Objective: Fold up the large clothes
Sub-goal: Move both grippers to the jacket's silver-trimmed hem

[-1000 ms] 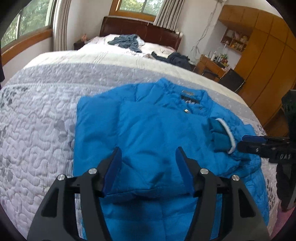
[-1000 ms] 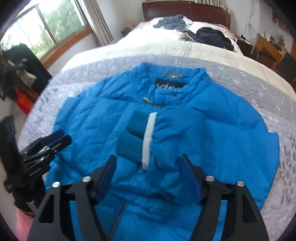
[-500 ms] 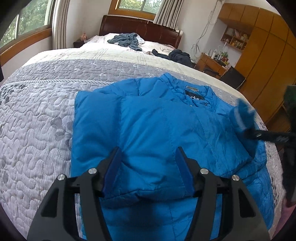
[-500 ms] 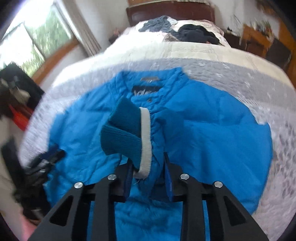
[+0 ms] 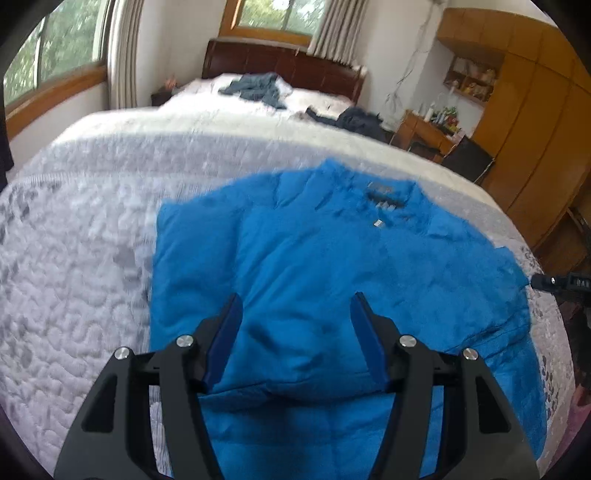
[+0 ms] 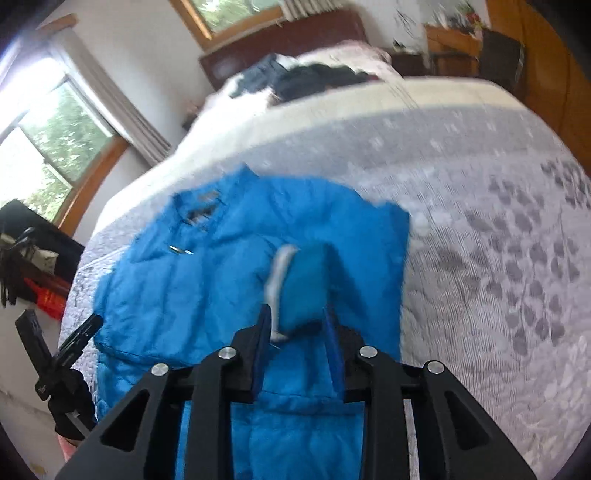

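Grey-and-white quilted bedspread (image 5: 81, 280) seen spread over bed; dark wooden headboard (image 5: 284, 70) set below curtained window (image 5: 273, 16); dark garments (image 5: 255, 88) heaped near pillows; wooden wardrobe (image 5: 535, 147) and cluttered desk (image 5: 424, 133) placed beside bed.

The jacket (image 5: 314, 280) is smooth, puffy blue cloth with a faint sheen; its cuff (image 6: 299, 288) looks like ribbed knit, edged in white (blurred here). Under it the bedspread (image 5: 74, 280) is matt grey-white quilted cloth, bumpy with stitched swirls. Each claw — left claw (image 5: 295, 332), right claw (image 6: 297, 345) — is matt black plastic with shiny metal bolt heads and smooth blue pads. The headboard (image 5: 280, 66) is dark glossy wood; the wardrobe (image 5: 535, 122) is smooth orange-brown wood.
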Demonstrator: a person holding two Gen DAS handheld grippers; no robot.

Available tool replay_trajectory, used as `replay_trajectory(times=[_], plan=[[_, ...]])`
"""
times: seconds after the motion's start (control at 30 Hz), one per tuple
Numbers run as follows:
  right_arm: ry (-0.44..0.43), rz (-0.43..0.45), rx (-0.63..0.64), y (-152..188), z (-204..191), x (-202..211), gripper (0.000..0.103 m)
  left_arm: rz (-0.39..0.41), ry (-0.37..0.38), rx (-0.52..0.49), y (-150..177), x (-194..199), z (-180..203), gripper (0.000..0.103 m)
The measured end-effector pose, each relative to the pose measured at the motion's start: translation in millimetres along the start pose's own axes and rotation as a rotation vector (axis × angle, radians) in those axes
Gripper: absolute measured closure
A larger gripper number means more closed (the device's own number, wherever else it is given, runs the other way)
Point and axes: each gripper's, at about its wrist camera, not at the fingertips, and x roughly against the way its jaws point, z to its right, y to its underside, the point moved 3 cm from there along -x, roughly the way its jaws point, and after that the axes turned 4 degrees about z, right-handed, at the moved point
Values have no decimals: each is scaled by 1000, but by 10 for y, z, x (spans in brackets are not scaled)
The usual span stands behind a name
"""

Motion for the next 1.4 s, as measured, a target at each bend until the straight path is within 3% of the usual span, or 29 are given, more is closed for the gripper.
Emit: replay_trajectory(times=[0.17,0.3,0.47,0.57,0.7,0.87,1.07,1.17,1.4], plan=[[-3,-25,57,-64,-243,-209,72,-27,4,-34,17,-72,108,39],[70,-68,41,40,-66,-429,74,-75,-26,-29,151,-274,-10,39],[14,-96,-13,167,128,-569,73,-78,-29,-21,163,-320,-53,39],[-15,-78,-22,182,128,-454,71,-89,-28,-2,149,-256,-66,39],[-83,-29,7,290,79,-51,60,-68,-25,1,170,161,-112,37],[-96,-49,100,778,68,470,48,-86,-33,-43,549,823,-260,27],[-114,-89,120,1588,238,985,37,-186,-32,12,1328,1445,-484,26],[-122,-107,115,1957,289,1103,34,-225,4,63,1686,1651,-489,26],[-158,-152,79,2610,342,1216,34,-288,140,160,2138,1792,-383,26]])
